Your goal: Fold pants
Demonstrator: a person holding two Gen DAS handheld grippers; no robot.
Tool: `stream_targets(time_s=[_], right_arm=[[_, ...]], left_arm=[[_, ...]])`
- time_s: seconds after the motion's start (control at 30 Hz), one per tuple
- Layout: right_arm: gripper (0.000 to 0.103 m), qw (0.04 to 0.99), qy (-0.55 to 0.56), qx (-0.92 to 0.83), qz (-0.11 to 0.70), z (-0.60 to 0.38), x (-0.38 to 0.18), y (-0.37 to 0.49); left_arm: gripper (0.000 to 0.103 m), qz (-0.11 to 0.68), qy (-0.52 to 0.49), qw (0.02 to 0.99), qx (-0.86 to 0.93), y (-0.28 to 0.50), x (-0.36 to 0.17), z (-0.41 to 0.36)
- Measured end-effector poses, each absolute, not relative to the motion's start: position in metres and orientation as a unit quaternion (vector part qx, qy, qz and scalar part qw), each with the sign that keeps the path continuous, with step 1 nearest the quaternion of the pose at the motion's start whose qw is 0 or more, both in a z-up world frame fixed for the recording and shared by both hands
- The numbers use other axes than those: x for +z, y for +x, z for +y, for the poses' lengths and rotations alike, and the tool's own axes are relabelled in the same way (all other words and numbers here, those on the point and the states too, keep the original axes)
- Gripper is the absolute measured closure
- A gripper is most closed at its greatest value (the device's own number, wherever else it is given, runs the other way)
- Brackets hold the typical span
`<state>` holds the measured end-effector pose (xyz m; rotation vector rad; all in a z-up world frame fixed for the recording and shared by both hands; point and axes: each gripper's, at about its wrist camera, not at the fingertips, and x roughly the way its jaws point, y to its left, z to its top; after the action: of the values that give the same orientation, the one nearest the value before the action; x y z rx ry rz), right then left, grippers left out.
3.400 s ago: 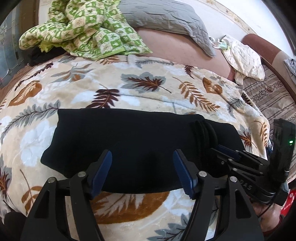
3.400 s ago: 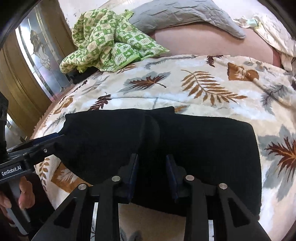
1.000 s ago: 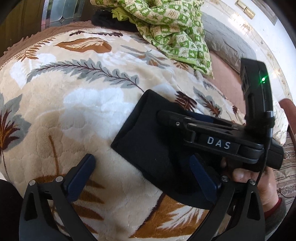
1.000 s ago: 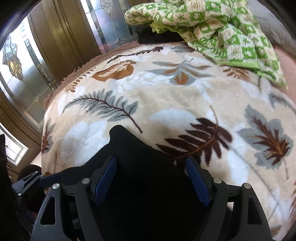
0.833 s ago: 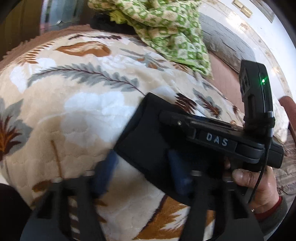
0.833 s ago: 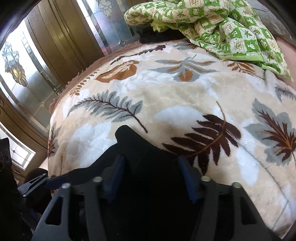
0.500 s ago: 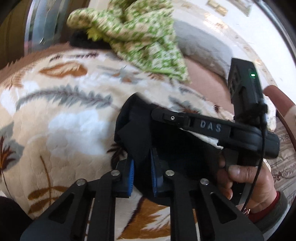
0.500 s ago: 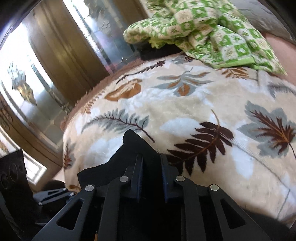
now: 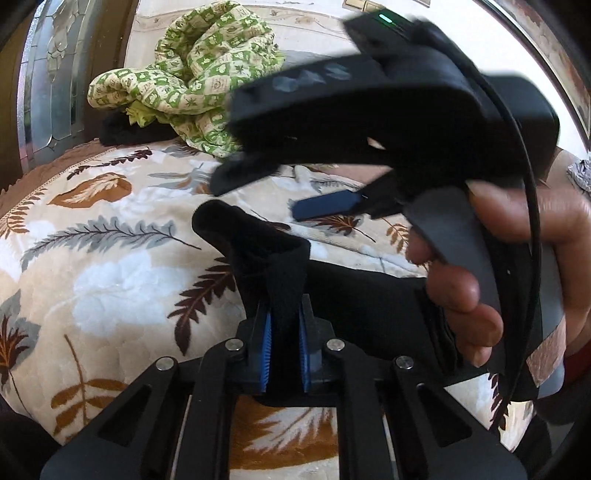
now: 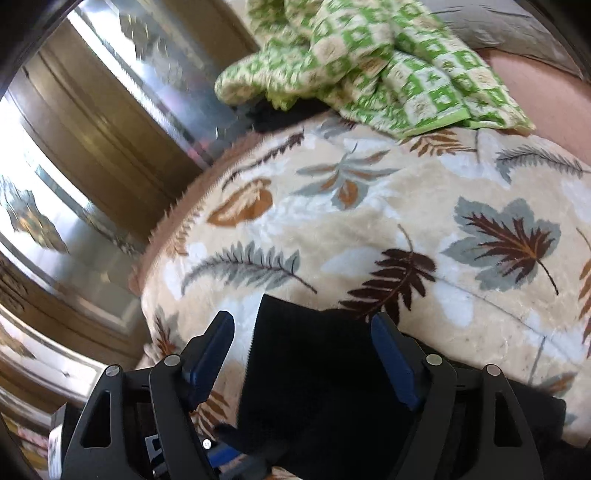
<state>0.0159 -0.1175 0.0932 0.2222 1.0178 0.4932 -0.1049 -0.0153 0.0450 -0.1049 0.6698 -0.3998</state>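
The black pants (image 9: 351, 299) lie folded on the leaf-patterned blanket (image 9: 110, 258). My left gripper (image 9: 283, 350) is shut on a raised fold of the pants near their left end and lifts it off the blanket. My right gripper (image 10: 303, 354) is open, raised above the pants (image 10: 314, 369), with nothing between its blue pads. In the left wrist view the right gripper (image 9: 280, 199) hangs blurred above the pants, held by a hand (image 9: 498, 258).
A green checked quilt (image 9: 199, 85) is bunched at the far side of the bed, with a dark item (image 9: 125, 129) under it. A glass and wood door (image 10: 92, 166) stands beyond the bed's left edge. A grey pillow (image 10: 524, 26) lies at the back.
My right gripper has opened and let go of the pants and lifted away. My left gripper stays shut on the fold and has raised it a little.
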Motion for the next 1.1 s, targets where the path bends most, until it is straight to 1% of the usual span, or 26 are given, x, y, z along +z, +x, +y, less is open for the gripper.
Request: stream_targets(time_s=[0.2, 0.23, 0.3, 0.33, 0.43, 0.5, 0.77, 0.97, 1.07, 1.1], right_arm=[[0.025, 0.823, 0.047, 0.231, 0.517, -0.084, 0.087, 0.015], [0.026, 0.817, 0.029, 0.228, 0.529, -0.078, 0.082, 0.015], [0.059, 0.818, -0.002, 0.216, 0.534, -0.073, 0.075, 0.011], [0.088, 0.822, -0.006, 0.208, 0.53, -0.076, 0.073, 0.009], [0.093, 0.826, 0.073, 0.204, 0.52, -0.111, 0.074, 0.007], [0.093, 0.837, 0.108, 0.205, 0.496, -0.137, 0.084, -0.006], [0.094, 0.863, 0.192, 0.19, 0.427, -0.226, 0.118, -0.057], [0.094, 0.873, 0.236, 0.156, 0.396, -0.285, 0.12, -0.095], [0.094, 0.876, 0.246, 0.142, 0.391, -0.307, 0.115, -0.11], [0.094, 0.876, 0.247, 0.137, 0.39, -0.312, 0.113, -0.113]], left_arm=[[0.093, 0.322, -0.042, 0.924, -0.203, -0.11, 0.045, -0.021], [0.093, 0.322, -0.041, 0.924, -0.203, -0.111, 0.044, -0.022], [0.093, 0.325, -0.041, 0.923, -0.202, -0.112, 0.044, -0.022], [0.093, 0.326, -0.045, 0.922, -0.204, -0.111, 0.044, -0.02], [0.093, 0.32, -0.05, 0.921, -0.215, -0.113, 0.051, -0.02], [0.093, 0.316, -0.052, 0.919, -0.23, -0.117, 0.057, -0.025], [0.093, 0.303, -0.044, 0.898, -0.315, -0.133, 0.085, -0.073], [0.093, 0.316, -0.039, 0.877, -0.36, -0.144, 0.089, -0.107], [0.091, 0.326, -0.035, 0.866, -0.378, -0.152, 0.092, -0.113], [0.088, 0.328, -0.035, 0.864, -0.379, -0.153, 0.092, -0.112]])
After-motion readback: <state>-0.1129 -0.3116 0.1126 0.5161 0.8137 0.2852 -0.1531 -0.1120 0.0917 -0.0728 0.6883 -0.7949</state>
